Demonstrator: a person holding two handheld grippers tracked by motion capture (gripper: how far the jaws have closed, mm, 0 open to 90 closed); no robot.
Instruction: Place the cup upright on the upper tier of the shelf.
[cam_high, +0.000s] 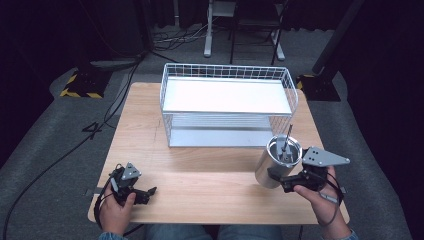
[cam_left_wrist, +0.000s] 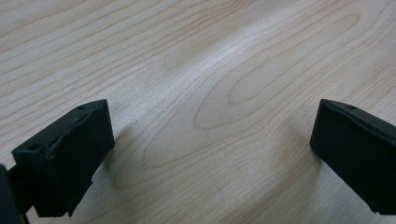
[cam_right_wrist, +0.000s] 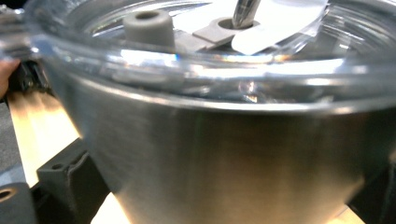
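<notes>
In my right gripper view the cup sits right against the lens: a brushed steel wall with a clear lid on top, a grey nub and a straw poking through the lid's slot. My right jaws flank the cup's body low on each side, one dark block at lower left and the other at the far right edge, so I read that gripper as clamped on the cup.

From the high view, my right gripper holds the cup near the table's front right, just ahead of my right hand. The cup leans, its top tipped toward the rack and the straw rising from the lid. I cannot tell whether its base touches the wood.

My left gripper lies near the front left corner, in my left hand, well apart from the cup. In the left gripper view its jaws stand wide apart over bare wood grain, nothing between them, with shadows under each block.

A white wire rack stands at the back middle of the table, its upper shelf a white sheet and a metal tray below. The cup is just in front of its right front corner. Cables trail over the grey floor at left.
</notes>
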